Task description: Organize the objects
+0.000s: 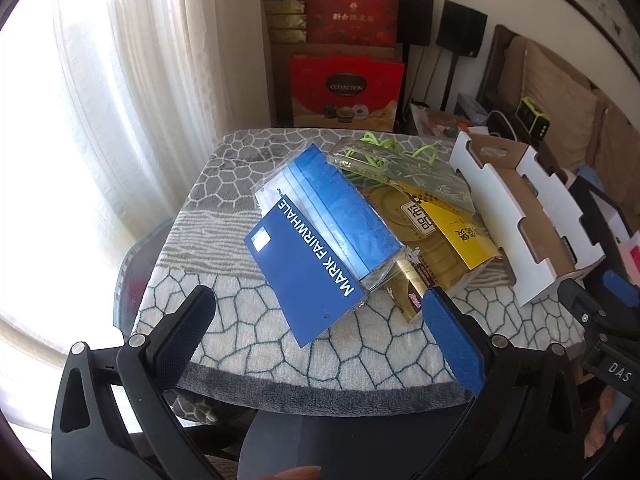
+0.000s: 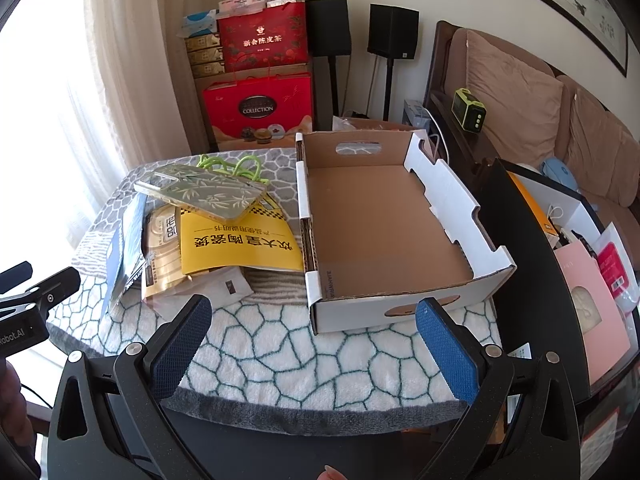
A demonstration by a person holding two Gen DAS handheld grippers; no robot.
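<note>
Left gripper (image 1: pixel 318 304) jaws wide, blue pack (image 1: pixel 332 216) ahead between them (untouched). Right gripper (image 2: pixel 314 316) wide, box (image 2: pixel 400 316) just ahead.

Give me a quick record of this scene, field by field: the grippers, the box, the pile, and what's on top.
left gripper: open, holding nothing
right gripper: open, holding nothing
cardboard box: open, nothing inside
pile: left of the box, on the patterned towel
top of pile: phone case with bamboo print
blue package: leans on the pile
yellow booklet: under the case
</note>
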